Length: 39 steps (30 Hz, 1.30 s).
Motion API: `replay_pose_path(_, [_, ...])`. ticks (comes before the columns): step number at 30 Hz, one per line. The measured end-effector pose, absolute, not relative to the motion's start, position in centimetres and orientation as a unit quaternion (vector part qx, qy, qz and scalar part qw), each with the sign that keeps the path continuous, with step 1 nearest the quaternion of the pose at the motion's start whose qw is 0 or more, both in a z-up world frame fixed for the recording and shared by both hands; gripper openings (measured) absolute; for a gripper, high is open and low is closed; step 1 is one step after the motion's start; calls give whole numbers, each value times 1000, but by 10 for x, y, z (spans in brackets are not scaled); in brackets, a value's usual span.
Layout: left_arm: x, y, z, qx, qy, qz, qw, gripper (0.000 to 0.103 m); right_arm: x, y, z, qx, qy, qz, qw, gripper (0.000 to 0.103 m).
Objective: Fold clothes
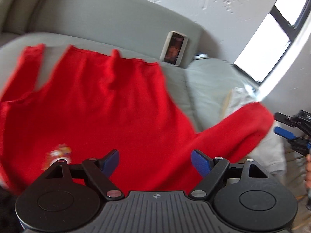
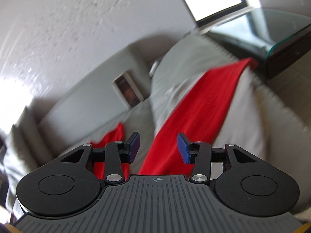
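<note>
1. Low in the left wrist frame, the left gripper (image 1: 155, 162) angles down over a red shirt (image 1: 101, 104), jaws spread wide, nothing between the blue pads (image 1: 200, 163), which hang clear above the cloth.
2. That shirt lies spread across a grey sofa (image 1: 108, 19), filling the left and centre of the frame, with a small printed badge (image 1: 58, 154) at lower left and one sleeve (image 1: 239, 128) trailing off to the right over a pale cushion (image 1: 211, 89).
3. Right edge of the same frame: the right gripper (image 1: 287, 132) shows just beyond the sleeve's end, apart from it.
4. Over to the right wrist view, the right gripper (image 2: 158, 147) tilts downward, jaws partly parted and empty, the red sleeve (image 2: 204, 104) running away beneath them toward the upper right.
5. Everything is blurred; a framed picture (image 1: 174, 48) leans upright against the sofa back, upper centre.
</note>
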<state>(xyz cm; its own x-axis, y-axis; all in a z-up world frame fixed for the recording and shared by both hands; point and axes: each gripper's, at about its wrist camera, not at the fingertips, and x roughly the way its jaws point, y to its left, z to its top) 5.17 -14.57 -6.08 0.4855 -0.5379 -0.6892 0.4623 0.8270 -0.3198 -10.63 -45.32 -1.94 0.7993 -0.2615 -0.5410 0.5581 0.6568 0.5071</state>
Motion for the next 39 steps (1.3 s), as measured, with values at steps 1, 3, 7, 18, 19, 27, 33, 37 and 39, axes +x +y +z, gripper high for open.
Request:
replay_pose_path(1, [50, -140, -59, -31, 418, -264, 869, 80, -107, -442, -26, 342, 225, -222, 885, 49])
replay_pose_path(3, [47, -127, -57, -18, 419, -227, 879, 80, -109, -423, -42, 345, 242, -203, 884, 49])
replay_pose_path(7, [42, -108, -56, -21, 427, -207, 880, 80, -116, -401, -77, 365, 270, -187, 871, 49])
replay_pose_path(18, [22, -112, -61, -19, 443, -228, 867, 80, -113, -389, -151, 432, 343, -164, 818, 47])
replay_pose_path(19, [20, -113, -61, -18, 443, -229, 866, 80, -113, -386, -153, 438, 346, -156, 815, 47])
replay_pose_path(27, [19, -115, -63, -20, 449, -230, 863, 80, -109, -370, -156, 421, 349, -146, 824, 17])
replay_pose_path(33, [25, -105, -63, -34, 451, -219, 865, 80, -124, -363, -153, 405, 372, -175, 817, 4])
replay_pose_path(37, [33, -98, -66, -43, 459, -211, 862, 80, -128, -363, -158, 418, 400, -178, 796, 13])
replay_pose_path(39, [38, -91, -63, -52, 453, -206, 866, 80, -127, -360, -152, 420, 403, -164, 796, 22])
